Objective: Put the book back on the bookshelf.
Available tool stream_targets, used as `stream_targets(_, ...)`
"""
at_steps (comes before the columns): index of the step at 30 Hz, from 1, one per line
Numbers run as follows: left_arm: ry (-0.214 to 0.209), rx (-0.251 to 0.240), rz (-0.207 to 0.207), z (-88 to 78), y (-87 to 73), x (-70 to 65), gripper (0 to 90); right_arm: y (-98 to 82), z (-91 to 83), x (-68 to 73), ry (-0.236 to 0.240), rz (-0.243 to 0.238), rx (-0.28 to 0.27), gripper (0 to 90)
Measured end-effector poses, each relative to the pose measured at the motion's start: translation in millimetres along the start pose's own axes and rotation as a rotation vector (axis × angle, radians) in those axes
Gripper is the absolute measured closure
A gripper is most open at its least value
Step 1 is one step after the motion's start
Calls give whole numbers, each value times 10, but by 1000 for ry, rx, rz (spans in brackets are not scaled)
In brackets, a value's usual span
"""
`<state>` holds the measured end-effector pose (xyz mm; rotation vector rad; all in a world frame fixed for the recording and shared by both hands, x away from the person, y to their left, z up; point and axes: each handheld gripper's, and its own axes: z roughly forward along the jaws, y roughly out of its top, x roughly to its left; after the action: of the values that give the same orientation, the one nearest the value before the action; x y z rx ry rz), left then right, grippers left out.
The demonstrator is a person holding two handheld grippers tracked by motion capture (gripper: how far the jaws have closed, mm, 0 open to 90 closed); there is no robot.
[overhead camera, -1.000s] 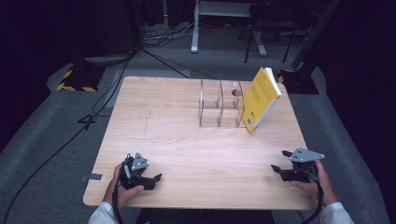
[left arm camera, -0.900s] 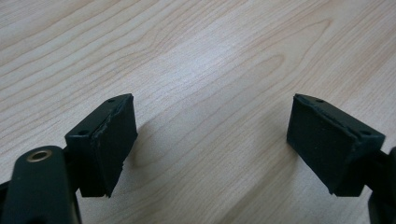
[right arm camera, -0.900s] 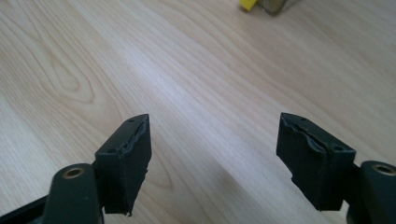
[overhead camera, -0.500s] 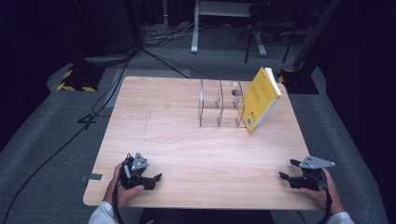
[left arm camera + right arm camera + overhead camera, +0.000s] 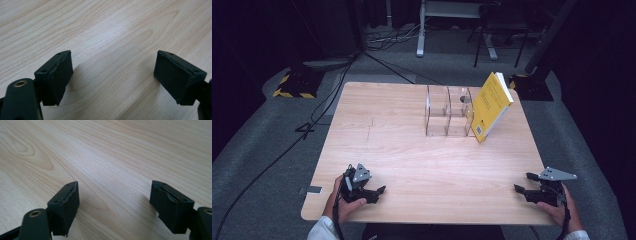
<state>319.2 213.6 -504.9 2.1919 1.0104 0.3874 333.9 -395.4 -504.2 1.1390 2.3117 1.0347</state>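
My left gripper [image 5: 379,192] rests low over the wooden table [image 5: 437,160] near its front left corner, held in a hand. Its jaws stand open over bare wood in the left gripper view [image 5: 112,67]. My right gripper [image 5: 522,182] sits near the front right corner and points left across the table. Its jaws have just been opening and stand wide, with nothing between them [image 5: 113,195]. A yellow book [image 5: 492,105] leans tilted against the right side of a clear plastic divider box [image 5: 448,112] at the back of the table.
Dark floor surrounds the table, with cables [image 5: 302,130] trailing at the left and stand bases [image 5: 294,82] behind it. Bare wood stretches between the grippers and the clear box.
The right hand has drawn back toward the front right corner of the table and sunk a little. The left hand has stayed put.
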Motion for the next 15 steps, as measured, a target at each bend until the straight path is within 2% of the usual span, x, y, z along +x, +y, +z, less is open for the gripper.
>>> stream_targets(15, 9, 1, 7, 4, 7, 4, 161, 1, 2, -1, -4, 4, 1, 236)
